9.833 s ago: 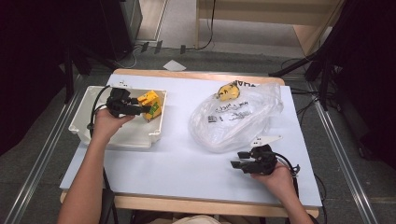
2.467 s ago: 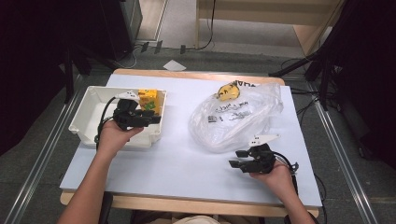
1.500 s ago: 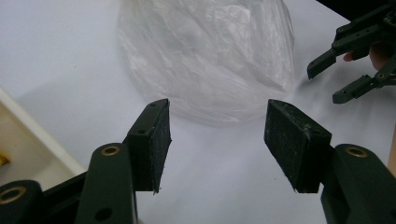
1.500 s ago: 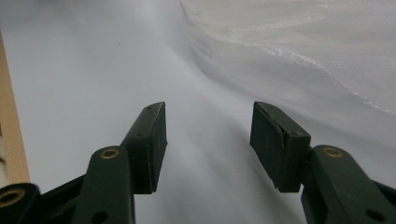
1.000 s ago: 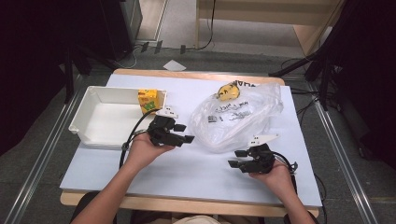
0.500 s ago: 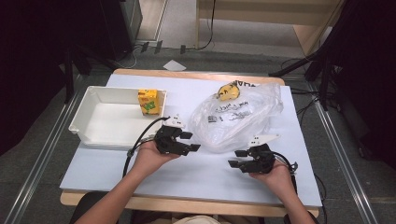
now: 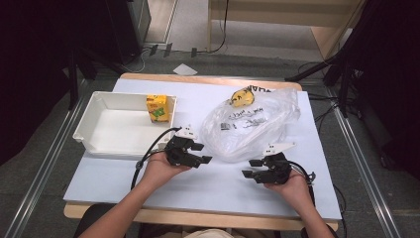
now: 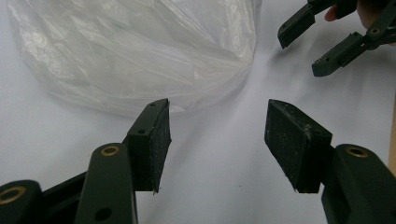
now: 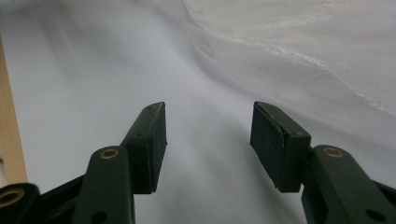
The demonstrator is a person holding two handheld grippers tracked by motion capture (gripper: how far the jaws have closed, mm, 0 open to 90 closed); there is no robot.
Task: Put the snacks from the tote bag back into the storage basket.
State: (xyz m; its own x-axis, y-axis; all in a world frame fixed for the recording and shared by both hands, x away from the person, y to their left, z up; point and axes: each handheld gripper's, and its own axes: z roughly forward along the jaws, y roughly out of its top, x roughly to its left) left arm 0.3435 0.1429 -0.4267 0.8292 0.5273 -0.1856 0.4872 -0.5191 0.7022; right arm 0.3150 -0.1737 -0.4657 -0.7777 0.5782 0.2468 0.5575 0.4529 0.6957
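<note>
A clear plastic bag (image 7: pixel 252 124) lies on the white table with a yellow item (image 7: pixel 242 96) inside at its far end. My left gripper (image 7: pixel 204 153) is open and empty, low over the table just left of the bag's near edge. In the left gripper view the left gripper (image 8: pixel 217 116) faces the bag (image 8: pixel 140 51) and bare table, with the right gripper (image 8: pixel 301 53) farther off. My right gripper (image 7: pixel 249 168) is open and empty in front of the bag; the right gripper view puts the right gripper (image 9: pixel 208 112) beside the bag's edge (image 9: pixel 303 37).
A white tray (image 7: pixel 94 111) stands at the left, with a yellow-green carton (image 7: pixel 158 108) upright in its far right corner. The table's wooden front edge (image 7: pixel 198 218) runs close to both hands. Dark stands and cables surround the table.
My left gripper has left the tray, moved right and sunk to the bag's near left edge, leaving the carton standing in the tray. The right gripper has kept still.
</note>
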